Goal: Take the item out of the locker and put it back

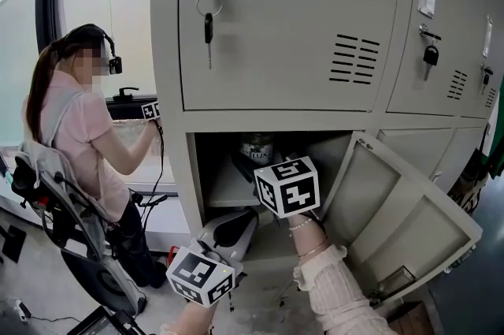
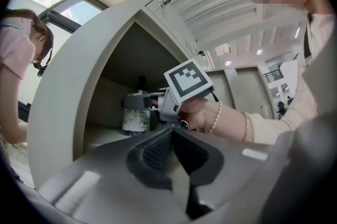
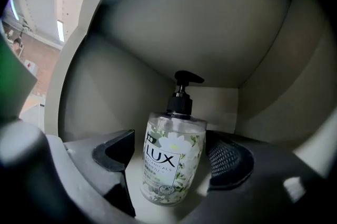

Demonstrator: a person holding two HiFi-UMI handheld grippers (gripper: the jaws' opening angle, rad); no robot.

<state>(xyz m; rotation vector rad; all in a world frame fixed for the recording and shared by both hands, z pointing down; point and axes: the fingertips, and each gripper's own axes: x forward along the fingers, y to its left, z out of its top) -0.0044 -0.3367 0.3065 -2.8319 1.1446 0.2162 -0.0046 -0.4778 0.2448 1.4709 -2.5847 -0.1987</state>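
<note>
A clear pump bottle (image 3: 171, 159) of soap with a black pump and a flowered label stands upright on the shelf (image 1: 224, 191) inside the open lower locker. My right gripper (image 3: 172, 154) reaches into the locker, open, with the bottle between its jaws; a gap shows beside the left pad (image 3: 113, 152). The head view shows the bottle (image 1: 256, 148) just beyond the right gripper (image 1: 264, 160). My left gripper (image 1: 235, 223) is low in front of the locker, shut with nothing in it. The left gripper (image 2: 172, 136) view takes in the bottle (image 2: 136, 115) and the right gripper (image 2: 145, 101).
The lower locker's door (image 1: 402, 223) hangs open to the right. Above it, a shut locker door has a key (image 1: 209, 26) in its lock. A person (image 1: 71, 128) in a pink top stands at the left by a window, holding another gripper.
</note>
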